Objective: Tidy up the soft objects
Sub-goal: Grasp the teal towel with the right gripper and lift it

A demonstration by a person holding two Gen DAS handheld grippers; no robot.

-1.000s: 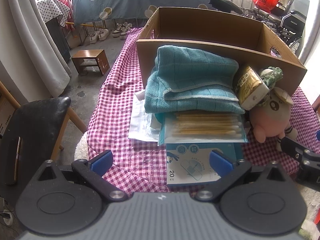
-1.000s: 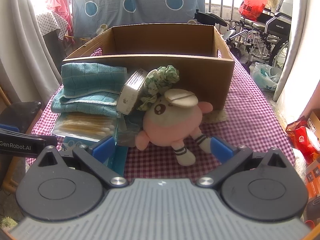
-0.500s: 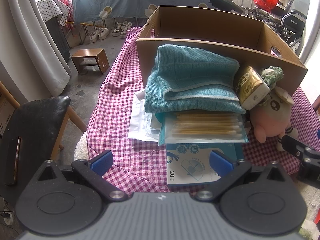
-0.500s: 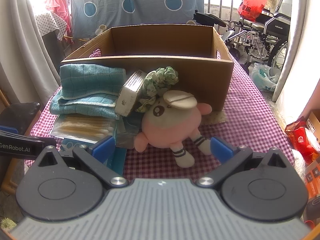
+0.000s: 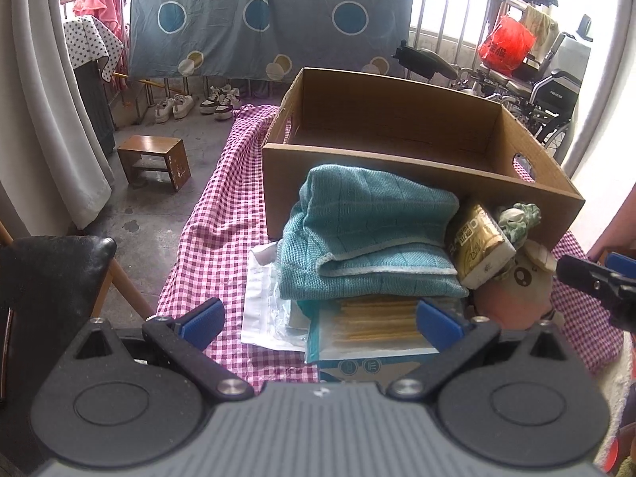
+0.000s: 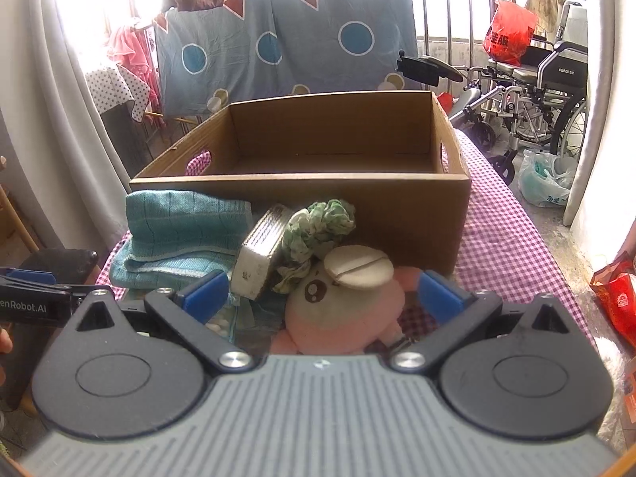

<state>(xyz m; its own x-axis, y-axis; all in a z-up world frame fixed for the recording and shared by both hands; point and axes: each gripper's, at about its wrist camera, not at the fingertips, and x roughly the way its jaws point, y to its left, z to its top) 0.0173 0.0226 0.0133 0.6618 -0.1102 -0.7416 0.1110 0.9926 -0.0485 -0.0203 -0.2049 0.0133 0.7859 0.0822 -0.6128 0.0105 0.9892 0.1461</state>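
Both views moved closer since earlier. Left wrist: left hand-held gripper (image 5: 320, 318) hanging wide open, empty, over folded teal towel (image 5: 369, 234). Right wrist: right hand-held gripper (image 6: 321, 292) gaping, empty, flanking pink plush pig (image 6: 344, 304) before brown cardboard box (image 6: 397, 206).

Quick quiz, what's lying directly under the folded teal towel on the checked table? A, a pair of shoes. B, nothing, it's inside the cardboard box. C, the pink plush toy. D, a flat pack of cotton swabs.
D: the folded teal towel rests on a flat pack of cotton swabs, in front of the cardboard box, not inside it.
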